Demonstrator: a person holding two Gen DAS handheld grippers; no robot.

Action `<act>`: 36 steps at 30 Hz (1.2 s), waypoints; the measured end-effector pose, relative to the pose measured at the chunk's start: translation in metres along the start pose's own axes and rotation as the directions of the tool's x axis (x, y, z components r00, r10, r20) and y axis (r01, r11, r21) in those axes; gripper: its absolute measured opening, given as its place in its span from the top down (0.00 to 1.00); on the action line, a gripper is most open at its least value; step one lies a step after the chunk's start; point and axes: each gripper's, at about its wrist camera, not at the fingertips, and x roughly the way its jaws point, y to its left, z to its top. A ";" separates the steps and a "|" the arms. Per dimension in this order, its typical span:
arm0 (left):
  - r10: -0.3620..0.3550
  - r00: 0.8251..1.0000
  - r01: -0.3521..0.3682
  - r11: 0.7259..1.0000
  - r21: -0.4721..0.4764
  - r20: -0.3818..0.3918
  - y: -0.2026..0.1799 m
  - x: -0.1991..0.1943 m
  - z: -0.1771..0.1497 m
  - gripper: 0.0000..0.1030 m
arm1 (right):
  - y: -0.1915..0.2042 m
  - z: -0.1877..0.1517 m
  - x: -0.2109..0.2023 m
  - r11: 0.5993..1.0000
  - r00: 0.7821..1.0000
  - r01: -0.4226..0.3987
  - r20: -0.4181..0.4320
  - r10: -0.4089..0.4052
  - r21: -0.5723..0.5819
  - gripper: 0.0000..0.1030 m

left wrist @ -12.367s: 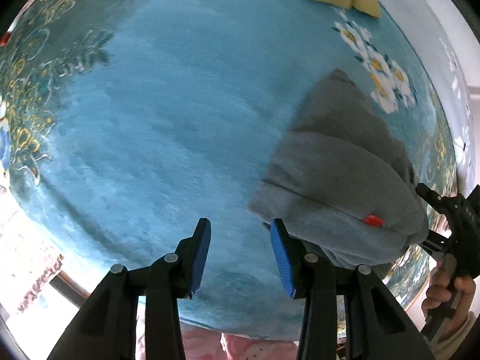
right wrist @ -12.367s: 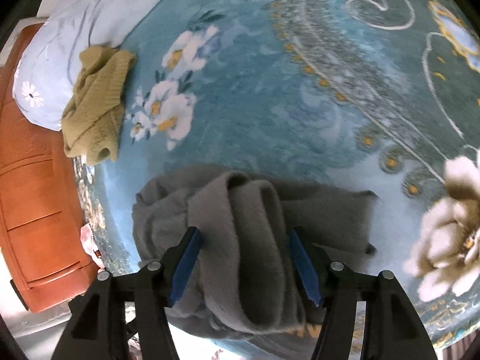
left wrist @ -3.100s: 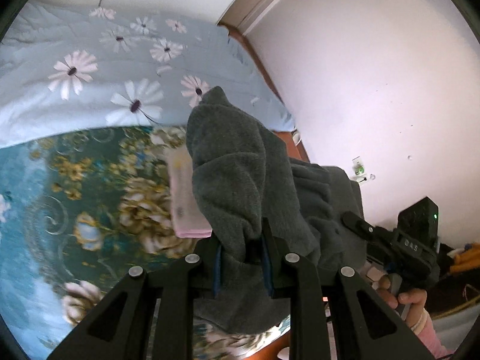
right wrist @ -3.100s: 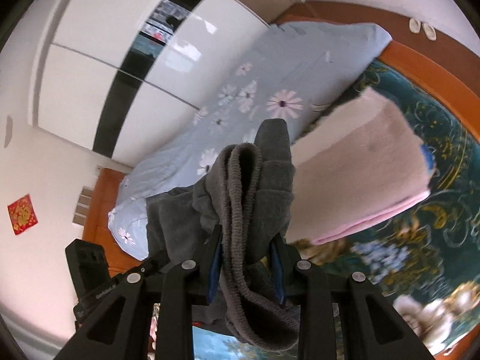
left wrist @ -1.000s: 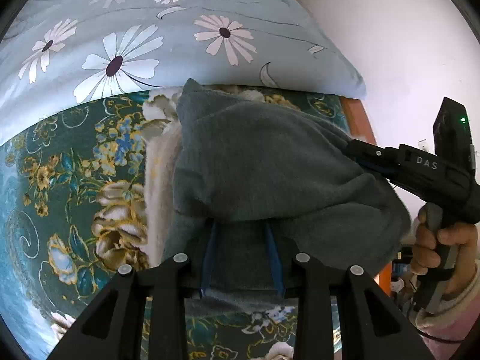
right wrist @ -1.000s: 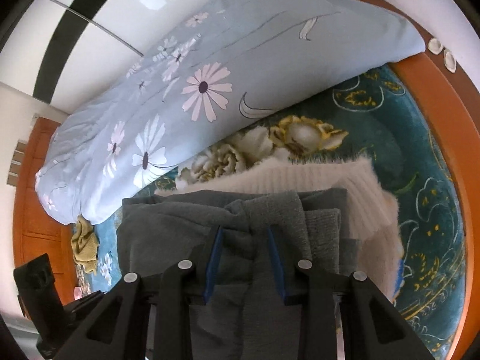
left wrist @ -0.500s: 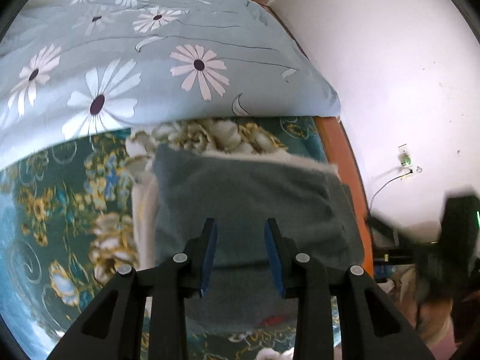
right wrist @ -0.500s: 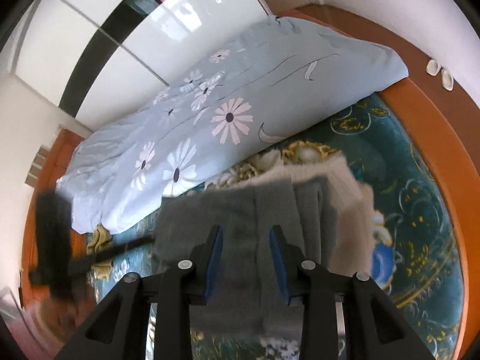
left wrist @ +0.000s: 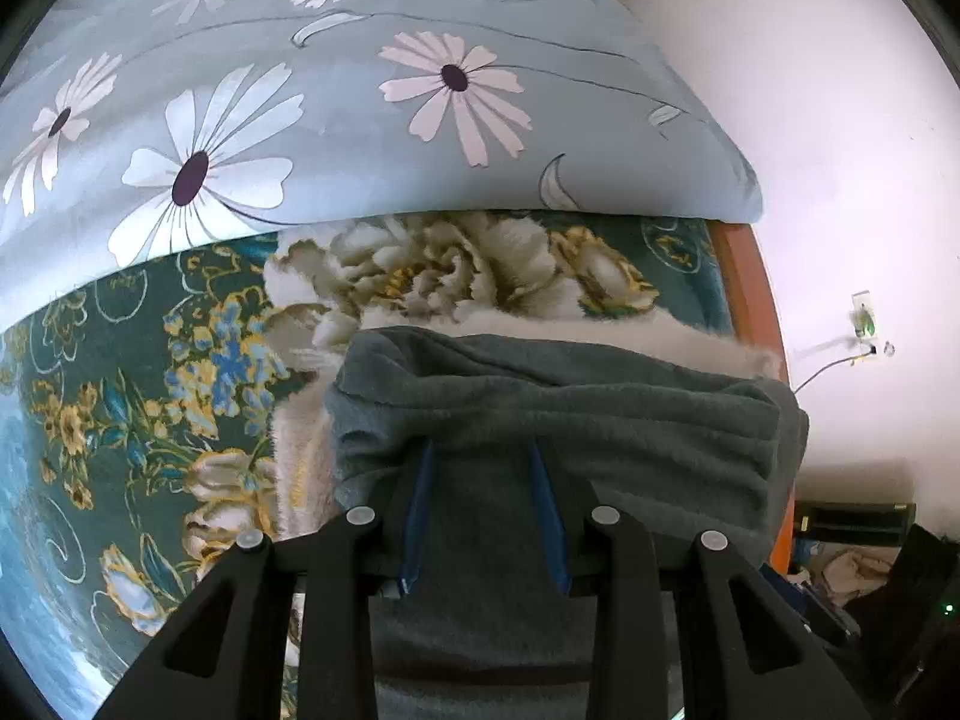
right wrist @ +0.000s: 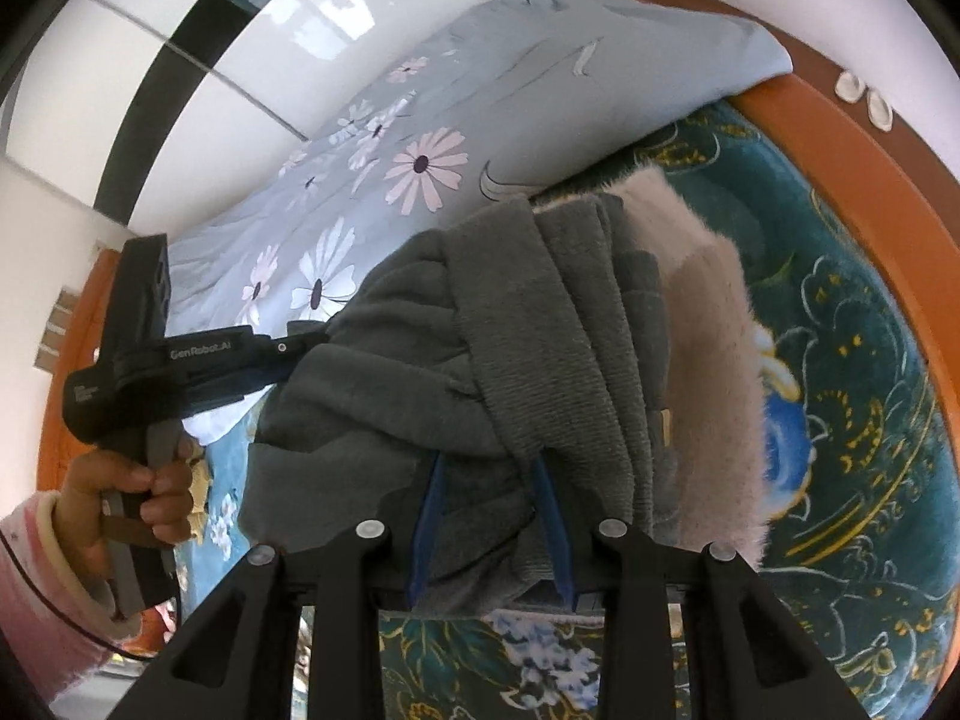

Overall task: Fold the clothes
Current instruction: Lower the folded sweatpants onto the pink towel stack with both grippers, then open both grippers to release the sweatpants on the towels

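On the teal floral blanket (left wrist: 150,372), just in front of the daisy-print duvet (left wrist: 336,114), a folded grey garment (left wrist: 558,414) lies on top of a folded pale fluffy garment (right wrist: 714,360). The fluffy one shows past the grey one's far edge and left side in the left wrist view, and along its right side in the right wrist view.

The left gripper (left wrist: 483,510) reaches in from the near side of the grey garment. Its blue fingers (left wrist: 417,510) are apart, with grey cloth lying between them and a thick fold of the garment bulging over their tips. The pads do not press the cloth together.

The right gripper (right wrist: 492,528) comes at the grey garment from another side. Its blue fingers (right wrist: 429,528) are likewise apart, with a ribbed hem of the garment hanging down between them and bunched cloth covering the tips.

In the right wrist view the left gripper's black body pokes into the grey garment from the left, and a hand (right wrist: 132,492) in a pink sleeve (right wrist: 42,594) grips its handle. The orange bed frame (right wrist: 840,138) runs beyond the blanket, on the far side from the garments. A white wall (left wrist: 810,90) with a socket (left wrist: 864,324) and cable stands right of the duvet in the left wrist view.
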 end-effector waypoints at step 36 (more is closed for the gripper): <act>0.255 0.966 -0.256 0.966 -0.043 -0.031 -0.047 -0.027 -0.178 0.33 | -0.029 -0.077 -0.025 0.991 0.992 0.091 -0.081 -0.100 -0.102 0.16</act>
